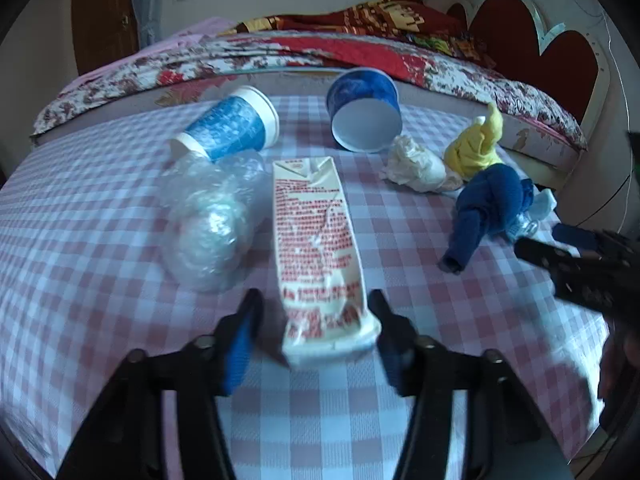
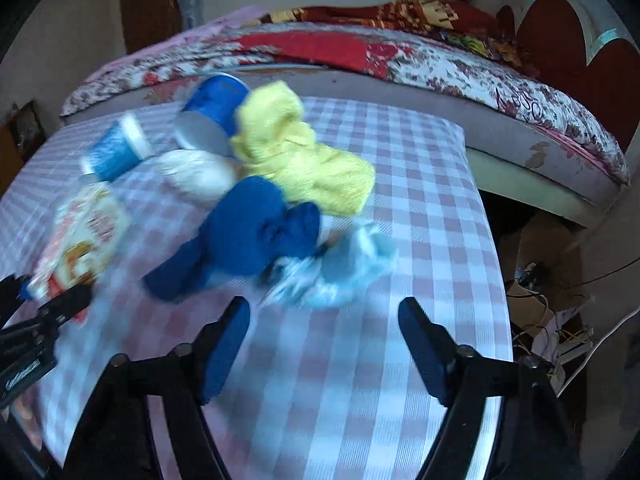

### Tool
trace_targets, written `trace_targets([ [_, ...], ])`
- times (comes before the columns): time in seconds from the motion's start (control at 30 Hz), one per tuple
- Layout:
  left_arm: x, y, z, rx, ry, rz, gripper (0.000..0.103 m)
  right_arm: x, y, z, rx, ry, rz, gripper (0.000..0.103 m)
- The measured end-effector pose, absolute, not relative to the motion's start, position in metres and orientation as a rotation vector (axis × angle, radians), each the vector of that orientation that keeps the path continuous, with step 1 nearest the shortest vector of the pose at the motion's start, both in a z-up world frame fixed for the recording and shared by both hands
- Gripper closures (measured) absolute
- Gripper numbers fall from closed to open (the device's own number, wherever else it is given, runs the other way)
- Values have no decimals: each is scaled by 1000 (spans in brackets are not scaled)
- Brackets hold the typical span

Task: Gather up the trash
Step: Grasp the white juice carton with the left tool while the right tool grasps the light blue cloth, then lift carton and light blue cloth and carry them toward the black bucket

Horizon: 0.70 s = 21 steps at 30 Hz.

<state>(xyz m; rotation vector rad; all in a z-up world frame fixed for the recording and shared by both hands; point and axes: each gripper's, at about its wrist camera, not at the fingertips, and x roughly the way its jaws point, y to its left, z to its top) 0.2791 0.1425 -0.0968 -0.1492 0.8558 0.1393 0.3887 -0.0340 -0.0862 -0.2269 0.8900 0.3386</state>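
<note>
On a pink-checked tabletop [image 1: 400, 240] beside a quilted bed [image 1: 320, 52], we count two blue paper cups on their sides, the lighter one [image 1: 228, 126] at 11 o'clock from our left tongs [image 1: 316, 316] and the darker one [image 1: 364, 110] at 12 o'clock. One crumpled clear plastic wrap [image 1: 212, 220] lies at 10 o'clock, one white paper wad [image 1: 416, 166] at 1 o'clock. A flattened milk carton [image 1: 316, 248] runs straight ahead, its near end between the left tongs, which stand spread on either side of it without pressing.

Our right tongs [image 2: 324, 316] are spread with nothing between them. At their 12 o'clock lies one pale blue rag [image 2: 348, 272], blurred; one dark blue rolled cloth [image 2: 248, 236] sits at 11 o'clock, touching one yellow cloth [image 2: 304, 160] behind it.
</note>
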Motion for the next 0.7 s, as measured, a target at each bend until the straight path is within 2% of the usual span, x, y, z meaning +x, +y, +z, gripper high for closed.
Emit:
trace_targets([
  [0.07, 284, 143, -98, -146, 865, 132, 58, 398, -34, -90, -213, 906, 344, 44],
  [0.13, 287, 141, -100, -143, 874, 121, 67, 397, -35, -89, -211, 893, 350, 57],
  [0.2, 289, 140, -99, -134, 869, 112, 67, 392, -37, -88, -196, 889, 368, 60],
  [0.7, 231, 111, -76, -85, 779, 34, 68, 306, -79, -72, -195, 776, 390, 61],
])
